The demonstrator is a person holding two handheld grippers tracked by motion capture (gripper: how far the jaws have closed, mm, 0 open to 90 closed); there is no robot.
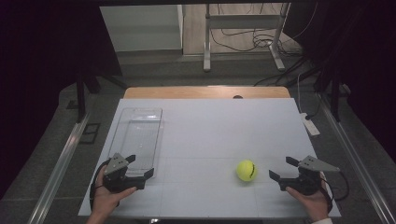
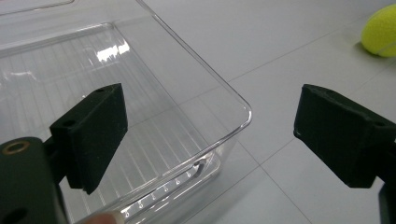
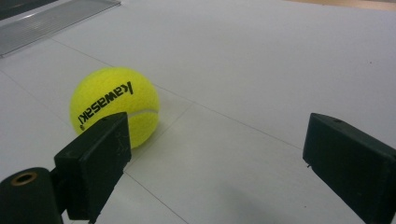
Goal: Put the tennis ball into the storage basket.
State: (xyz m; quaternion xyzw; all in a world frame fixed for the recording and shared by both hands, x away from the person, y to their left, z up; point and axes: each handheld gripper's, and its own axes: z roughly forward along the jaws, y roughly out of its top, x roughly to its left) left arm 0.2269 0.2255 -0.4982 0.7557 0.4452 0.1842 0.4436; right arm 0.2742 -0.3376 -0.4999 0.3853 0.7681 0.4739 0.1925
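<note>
Leftmost, the left gripper (image 1: 138,172) hangs spread over the clear tray's (image 1: 140,128) near corner; the tennis ball (image 1: 246,170) sits mid-table, and the right gripper (image 1: 283,169), spread beside it, could nudge it rolling away.

the high view sits above the near edge of the white table (image 1: 210,135), looking forward and down, far enough back to take in the whole top and the floor beyond. the left gripper view rides low, right up close over the near corner of the clear plastic tray (image 2: 201,107), facing across the table, and catches the yellow tennis ball (image 2: 380,32) far off at its upper right. the right gripper view skims low too, close to that ball (image 3: 114,105). all three views share the ball (image 1: 246,170); the high view and the left gripper view share the tray (image 1: 140,135).
</note>
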